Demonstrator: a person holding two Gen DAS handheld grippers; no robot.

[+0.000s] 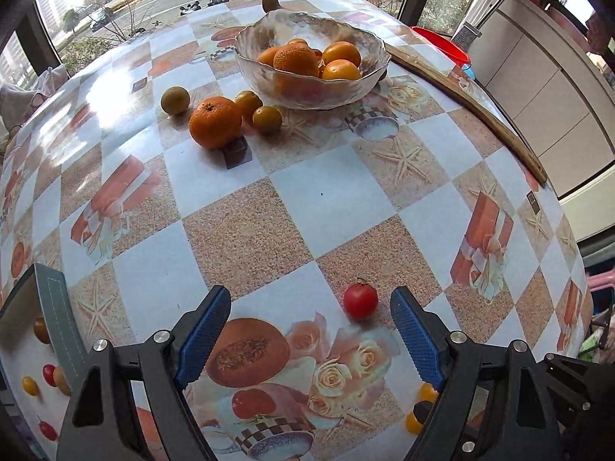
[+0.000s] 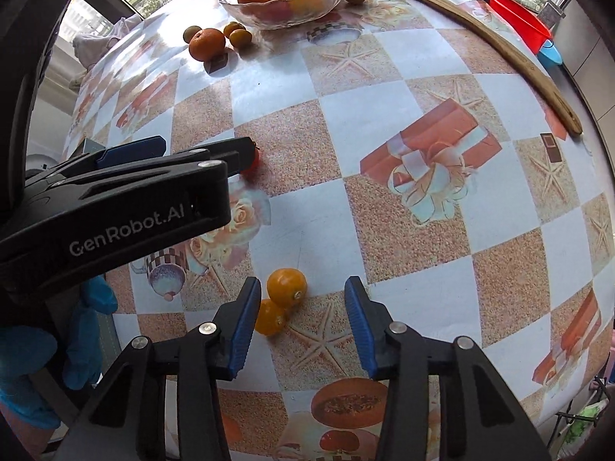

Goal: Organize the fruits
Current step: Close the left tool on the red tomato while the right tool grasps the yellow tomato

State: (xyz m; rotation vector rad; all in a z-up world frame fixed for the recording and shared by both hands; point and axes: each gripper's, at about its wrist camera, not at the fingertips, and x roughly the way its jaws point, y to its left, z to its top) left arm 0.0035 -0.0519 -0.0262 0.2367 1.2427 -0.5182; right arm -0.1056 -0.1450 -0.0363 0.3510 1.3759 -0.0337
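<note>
Left gripper (image 1: 311, 330) spread wide, nothing held; red cherry tomato (image 1: 360, 301) sits on the tablecloth just inside its right finger. Shift right to centre before closing, squeeze lightly. Right gripper (image 2: 303, 319) also unclenched, two yellow tomatoes (image 2: 286, 282) between fingers. Glass bowl (image 1: 246, 57) far.

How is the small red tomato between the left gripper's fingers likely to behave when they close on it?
The red tomato is round and smooth on a flat tablecloth, so it will probably roll if nudged off-centre. It sits nearer one finger of the open left gripper, so that finger may push it first. It looks thin-skinned; a hard squeeze could bruise it.
</note>
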